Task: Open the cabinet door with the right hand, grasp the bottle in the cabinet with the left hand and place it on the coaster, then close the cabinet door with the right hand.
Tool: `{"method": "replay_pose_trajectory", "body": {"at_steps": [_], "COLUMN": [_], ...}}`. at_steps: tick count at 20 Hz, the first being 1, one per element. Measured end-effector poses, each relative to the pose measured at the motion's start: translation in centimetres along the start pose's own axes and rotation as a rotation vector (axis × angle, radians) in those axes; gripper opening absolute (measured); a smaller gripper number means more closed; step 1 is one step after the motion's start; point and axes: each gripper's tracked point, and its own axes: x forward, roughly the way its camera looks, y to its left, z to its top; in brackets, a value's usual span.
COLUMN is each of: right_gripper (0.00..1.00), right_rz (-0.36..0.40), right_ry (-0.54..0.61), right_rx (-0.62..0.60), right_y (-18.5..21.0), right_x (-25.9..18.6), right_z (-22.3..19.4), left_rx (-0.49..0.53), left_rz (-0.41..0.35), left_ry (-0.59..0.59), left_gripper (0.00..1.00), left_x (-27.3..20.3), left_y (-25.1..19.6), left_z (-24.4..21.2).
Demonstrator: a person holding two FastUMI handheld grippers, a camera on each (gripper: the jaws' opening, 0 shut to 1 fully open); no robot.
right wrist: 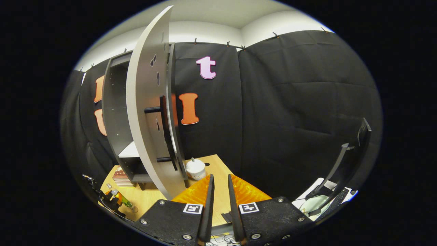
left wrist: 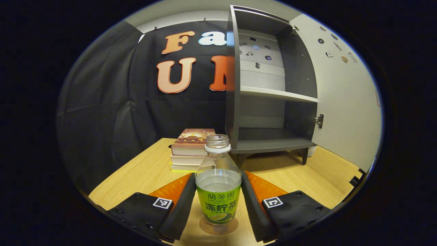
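While unlatched: bottle [left wrist: 218,191] between gripper [left wrist: 218,205] fingers

Left tongs [left wrist: 218,201] and right tongs [right wrist: 219,205] have black textured bodies; each carries 2 square markers and round screws.

— Any room by the cabinet [left wrist: 266,102]?
— Its shelves lie bare, and the door [right wrist: 146,112] stands swung wide, so the front is free. A stack of books [left wrist: 191,150] sits just left of it on the table [left wrist: 143,174].
— And behind the door?
— A small white pot [right wrist: 195,168], I think, near its edge.
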Motion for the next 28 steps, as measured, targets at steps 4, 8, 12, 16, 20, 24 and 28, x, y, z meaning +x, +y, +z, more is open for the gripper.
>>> {"method": "replay_pose_trajectory", "body": {"at_steps": [4,8,12,16,20,24,28], "right_gripper": [0.25,0.25,0.25,0.25,0.25,0.3,0.51], "right_rz": [-0.004,-0.002,0.0,0.004,0.013,0.027,0.047], "right_ry": [0.007,0.013,0.023,0.029,0.037,0.045,0.044], "right_rx": [-0.013,-0.01,-0.001,0.009,0.002,0.001,-0.003], "right_y": [-0.1,0.0,0.0,0.2,0.4,0.5,0.9], "right_x": [0.1,0.1,0.0,0.0,0.1,0.0,0.1], "right_z": [0.1,-0.1,-0.4,-0.6,-0.8,-1.0,-1.1], "left_rx": [-0.001,0.039,0.046,0.069,0.081,0.067,0.056], "left_rz": [0.004,-0.006,-0.009,0.002,0.001,-0.01,-0.009], "left_ry": [0.006,0.003,0.009,0.02,0.03,0.036,0.041], "left_gripper": [0.83,0.82,0.81,0.84,0.86,0.86,0.99], "left_x": [0.4,0.4,-0.3,-1.0,-1.5,-2.2,-4.2], "left_y": [0.1,-0.6,-0.7,-0.3,-0.3,-0.5,-0.5], "left_z": [-0.9,-1.3,-1.6,-2.1,-2.4,-2.2,-1.3]}}
